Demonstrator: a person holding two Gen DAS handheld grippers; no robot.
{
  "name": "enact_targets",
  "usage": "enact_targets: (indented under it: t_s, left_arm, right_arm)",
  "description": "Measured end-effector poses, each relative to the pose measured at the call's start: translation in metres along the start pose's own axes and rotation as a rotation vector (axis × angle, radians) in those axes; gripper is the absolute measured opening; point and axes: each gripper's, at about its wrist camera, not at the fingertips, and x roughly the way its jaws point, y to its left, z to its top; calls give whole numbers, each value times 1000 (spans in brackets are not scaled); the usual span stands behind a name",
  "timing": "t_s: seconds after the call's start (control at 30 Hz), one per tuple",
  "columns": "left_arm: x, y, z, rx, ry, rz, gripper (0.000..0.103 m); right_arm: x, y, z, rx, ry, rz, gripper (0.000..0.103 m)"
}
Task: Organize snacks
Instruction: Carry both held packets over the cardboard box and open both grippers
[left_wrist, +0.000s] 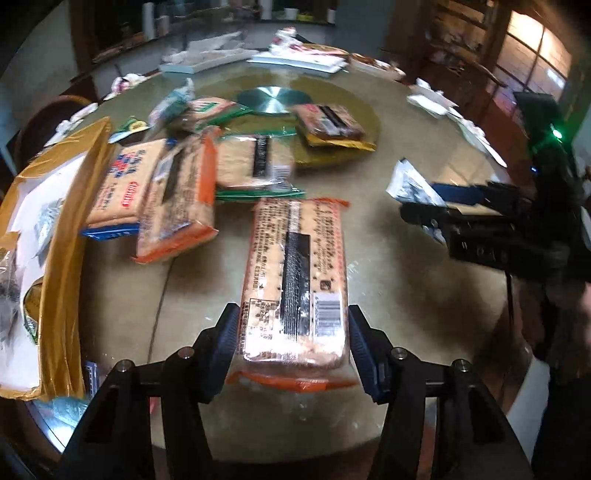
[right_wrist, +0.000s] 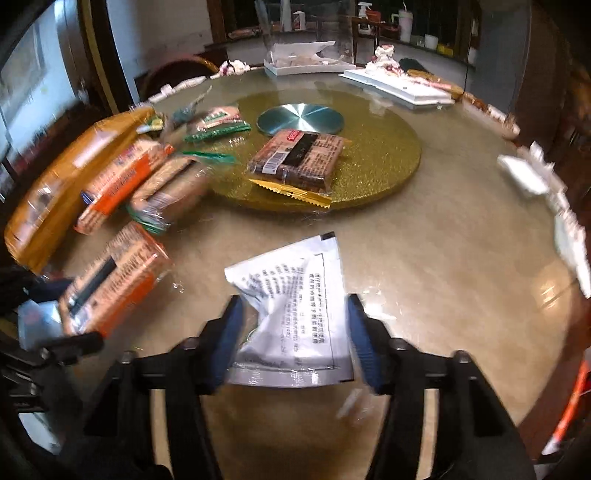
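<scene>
The left gripper (left_wrist: 291, 334) has its fingers half-spread around the near end of a long orange-edged clear-wrapped cracker pack (left_wrist: 295, 280); whether the pads press it I cannot tell. The right gripper (right_wrist: 293, 332) pinches a crumpled white printed sachet (right_wrist: 291, 306) between its fingers. Sorting is mid-way; next, each likely goes to the gold cardboard box (left_wrist: 62, 236) left of the fingers.

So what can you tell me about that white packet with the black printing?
The white packet is a flat, crinkled pouch, seemingly foil or plastic, with a silvery sealed bottom edge and black text inside a thin black frame. It is bent and tilted between the blue pads of the right hand-held gripper, which pinch its sides, holding it above the glossy round table.
</scene>
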Motion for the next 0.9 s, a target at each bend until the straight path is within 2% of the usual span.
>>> enact_targets:
  t_s: [0.13, 0.17, 0.3, 0.37, 0.43, 0.57, 0.7, 0.8, 0.9]
  left_arm:
    - [3, -15, -1, 48, -31, 77, 57]
    - [3, -19, -1, 53, -37, 79, 53]
    - [-4, -16, -8, 45, -40, 50, 53]
    - [-10, -9, -15, 10, -47, -21, 53]
    - [-21, 4, -25, -49, -53, -93, 53]
    - [-37, 22, -37, -144, -89, -151, 53]
    - [-53, 33, -44, -200, -132, -165, 53]
    - [-79, 48, -46, -253, -186, -180, 53]
    - [-106, 71, -44, -310, -269, -130, 53]
  right_arm:
    - [-5, -4, -5, 71, -17, 33, 42]
    - [-8, -5, -8, 91, -24, 46, 41]
    - [-14, -3, -15, 130, -34, 105, 38]
    - [-19, -2, -18, 159, -43, 167, 37]
    - [-23, 2, -18, 165, -59, 191, 37]
    - [-37, 12, -17, 160, -101, 210, 36]
    - [-45, 24, -13, 157, -121, 249, 37]
    - [-56, 43, -8, 142, -145, 320, 36]
    - [-65, 68, 5, 106, -166, 387, 37]
